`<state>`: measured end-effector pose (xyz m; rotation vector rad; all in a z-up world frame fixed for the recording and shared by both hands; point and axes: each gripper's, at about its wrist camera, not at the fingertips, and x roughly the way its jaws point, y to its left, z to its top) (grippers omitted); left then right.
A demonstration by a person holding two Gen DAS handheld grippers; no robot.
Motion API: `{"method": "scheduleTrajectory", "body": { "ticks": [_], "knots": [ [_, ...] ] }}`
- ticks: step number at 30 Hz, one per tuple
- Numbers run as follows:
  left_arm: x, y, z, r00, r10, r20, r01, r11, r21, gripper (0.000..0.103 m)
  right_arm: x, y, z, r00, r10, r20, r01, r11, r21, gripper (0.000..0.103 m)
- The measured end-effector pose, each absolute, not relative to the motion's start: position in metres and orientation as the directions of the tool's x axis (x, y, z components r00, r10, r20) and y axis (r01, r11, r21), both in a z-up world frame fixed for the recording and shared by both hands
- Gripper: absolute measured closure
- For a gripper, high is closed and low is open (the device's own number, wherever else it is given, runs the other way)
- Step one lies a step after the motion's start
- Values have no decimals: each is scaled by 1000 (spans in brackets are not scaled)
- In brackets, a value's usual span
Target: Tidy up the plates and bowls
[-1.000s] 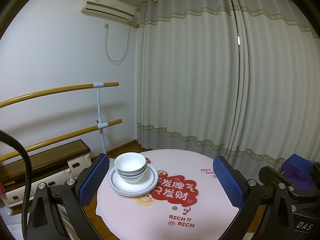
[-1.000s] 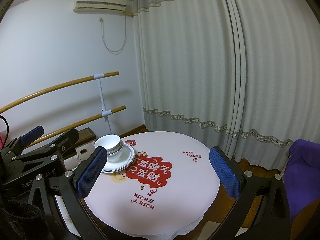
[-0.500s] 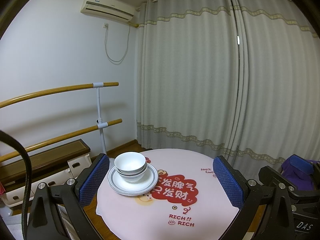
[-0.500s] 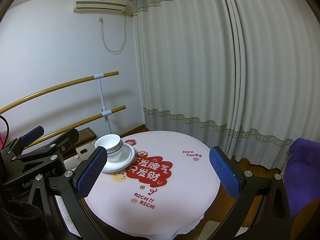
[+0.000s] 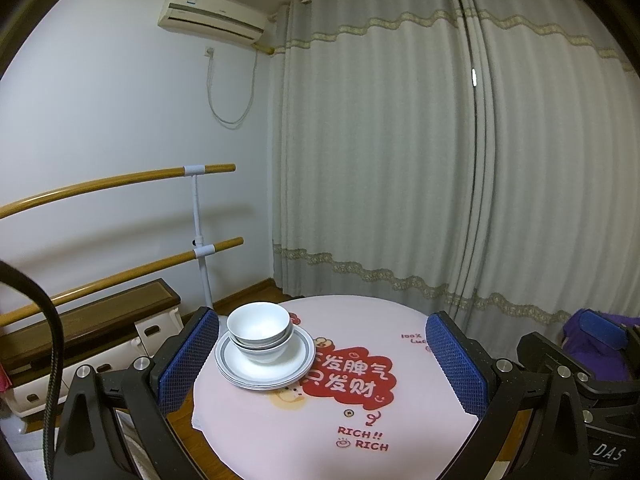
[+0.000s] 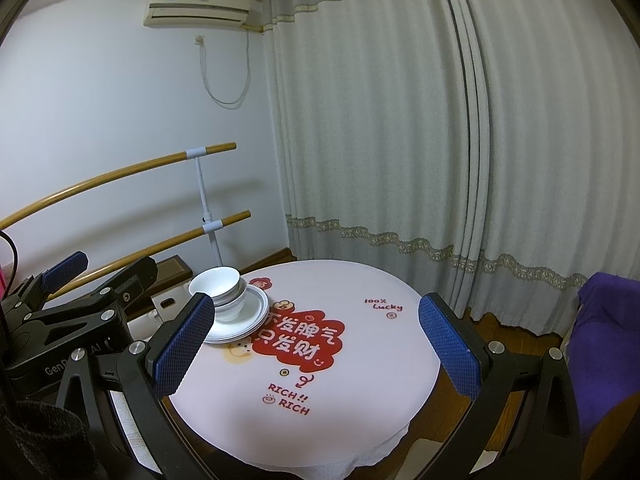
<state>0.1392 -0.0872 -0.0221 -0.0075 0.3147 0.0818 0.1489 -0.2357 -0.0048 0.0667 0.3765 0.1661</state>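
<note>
Nearest the left wrist camera, the left hand-held gripper [image 5: 322,364] stands with its blue-padded fingers [image 5: 187,356] spread wide and nothing between them, held back from the near edge of the bench [image 5: 400,412]. The right hand-held gripper [image 6: 316,346] is likewise spread wide and empty, its own blue pads [image 6: 448,346] framing the bench from a spot further to the right; in its view the left tool's black body shows at the left edge.

On the round bench, covered by a pale pink cloth [image 6: 360,380] with a red printed patch and the words "RICH!! RICH", the stack of plates [image 5: 298,360] lies on the left part of the top, near the left rim. The white bowls [image 5: 259,332] sit nested inside one another on top of the plates, upright, slightly toward the plates' far-left side. How many bowls or plates are in each pile cannot be told for certain.

Beyond the bench, two wooden rails [image 5: 120,178] run along the white wall on the left, with a low cabinet [image 5: 88,320] under them. Grey curtains [image 5: 400,160] hang across the back, and an air conditioner [image 5: 212,22] is mounted high on the wall. A purple cloth [image 6: 608,328] lies at the far right.
</note>
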Motion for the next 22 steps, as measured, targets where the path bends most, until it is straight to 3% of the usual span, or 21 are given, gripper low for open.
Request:
{"method": "scheduleTrajectory", "body": {
  "ticks": [22],
  "knots": [
    [125, -107, -20, 948, 54, -314, -44, 998, 40, 1, 133, -247, -17, 921, 133, -366, -88, 987, 137, 0]
  ]
}}
